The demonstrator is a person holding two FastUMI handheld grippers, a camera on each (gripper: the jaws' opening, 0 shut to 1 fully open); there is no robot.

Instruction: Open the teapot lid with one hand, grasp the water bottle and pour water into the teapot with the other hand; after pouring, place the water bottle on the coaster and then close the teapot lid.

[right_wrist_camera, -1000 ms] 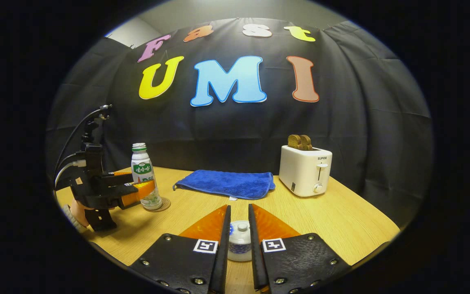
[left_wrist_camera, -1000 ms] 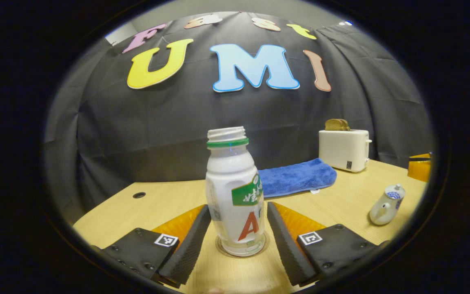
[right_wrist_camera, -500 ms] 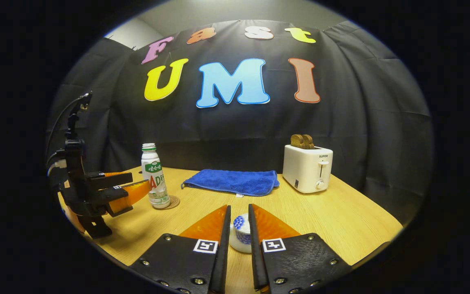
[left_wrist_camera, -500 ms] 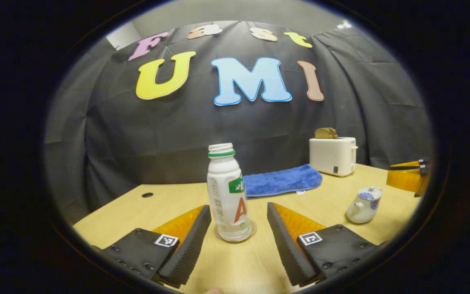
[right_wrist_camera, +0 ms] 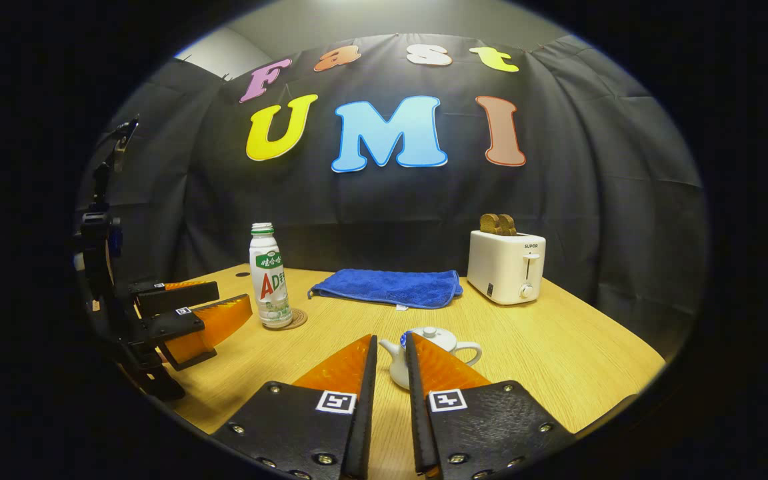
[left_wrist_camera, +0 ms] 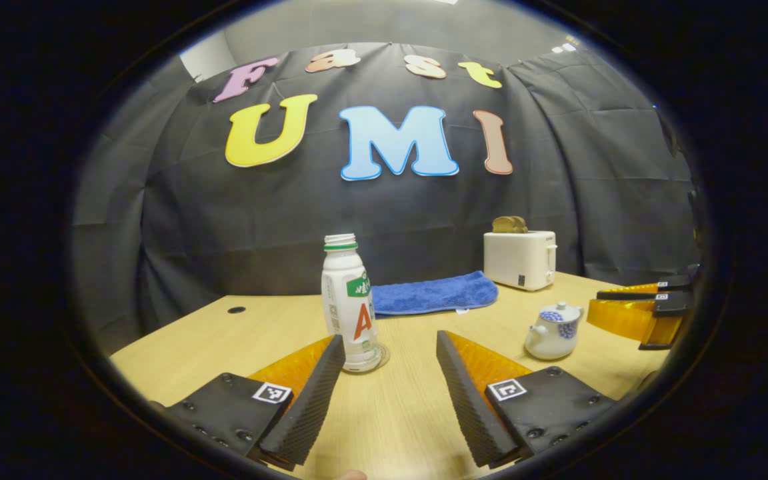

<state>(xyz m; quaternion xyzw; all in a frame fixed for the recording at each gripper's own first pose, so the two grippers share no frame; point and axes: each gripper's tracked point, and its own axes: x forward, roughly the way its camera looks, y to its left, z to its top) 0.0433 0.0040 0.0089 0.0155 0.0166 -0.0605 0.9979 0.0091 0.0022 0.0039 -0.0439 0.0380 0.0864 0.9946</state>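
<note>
Standing upright on its coaster [right_wrist_camera: 293,319], the capless bottle [left_wrist_camera: 351,303] sits just ahead of the left gripper [left_wrist_camera: 389,347], whose fingers are spread wide and hold nothing. The teapot [right_wrist_camera: 434,352], lid on, rests just past the right gripper [right_wrist_camera: 389,348], its fingers nearly together and empty. Farther back lie a blue towel [right_wrist_camera: 391,287] and a toaster [right_wrist_camera: 506,265] on the table [right_wrist_camera: 557,360].

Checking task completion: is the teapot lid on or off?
On. The lid sits on the teapot; both grippers are clear of it.
</note>
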